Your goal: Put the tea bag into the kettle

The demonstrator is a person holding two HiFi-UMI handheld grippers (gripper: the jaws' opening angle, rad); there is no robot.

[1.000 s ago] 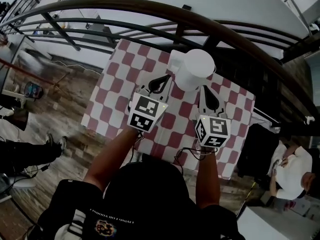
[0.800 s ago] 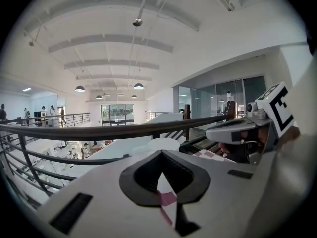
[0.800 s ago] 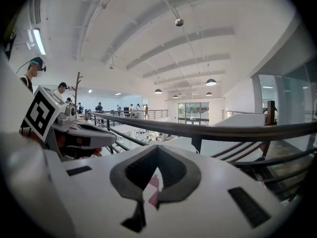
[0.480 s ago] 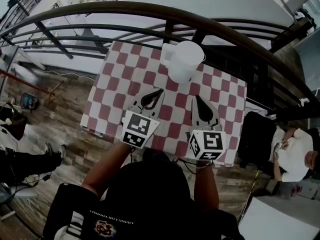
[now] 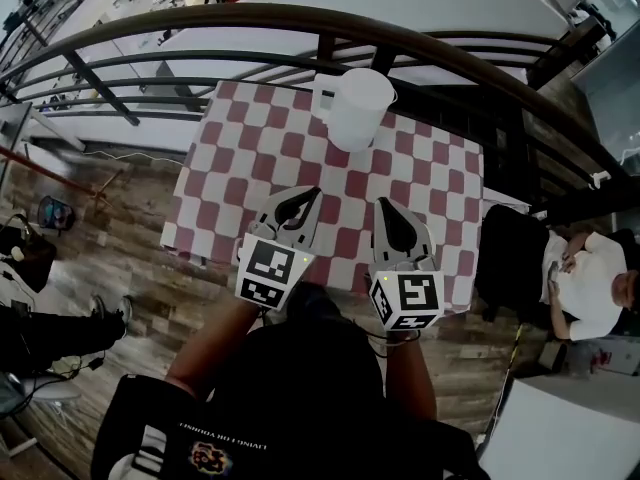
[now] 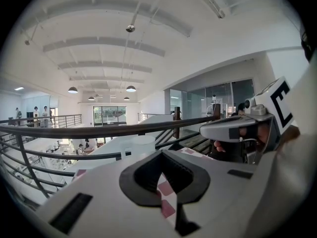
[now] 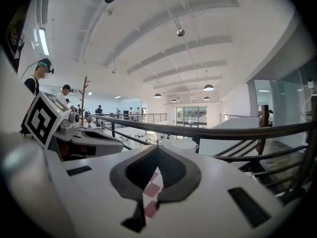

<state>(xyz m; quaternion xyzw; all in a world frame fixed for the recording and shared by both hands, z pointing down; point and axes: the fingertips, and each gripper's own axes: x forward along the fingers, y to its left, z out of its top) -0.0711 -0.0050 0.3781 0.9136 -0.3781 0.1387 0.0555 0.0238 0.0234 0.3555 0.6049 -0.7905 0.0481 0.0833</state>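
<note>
Left gripper (image 5: pixel 310 194) hung at 7 o'clock over the table (image 5: pixel 235 158), jaws clenched, empty. Right gripper (image 5: pixel 384 205), 5 o'clock, was clenched on nothing. Kettle (image 5: pixel 358 108) stood at 12 o'clock. Tea bag — nowhere visible; likely light, limp, tearable — best pinched by its top edge.

In both gripper views the kettle (image 6: pixel 138 145) is largely hidden behind the closed jaws, and only its white top is seen above them. In the head view, part of the near edge of the surface (image 5: pixel 250 158) is covered by the left hand-held gripper (image 5: pixel 308 194) and the right hand-held gripper (image 5: pixel 382 206). The kettle's inside cannot be made out.
</note>
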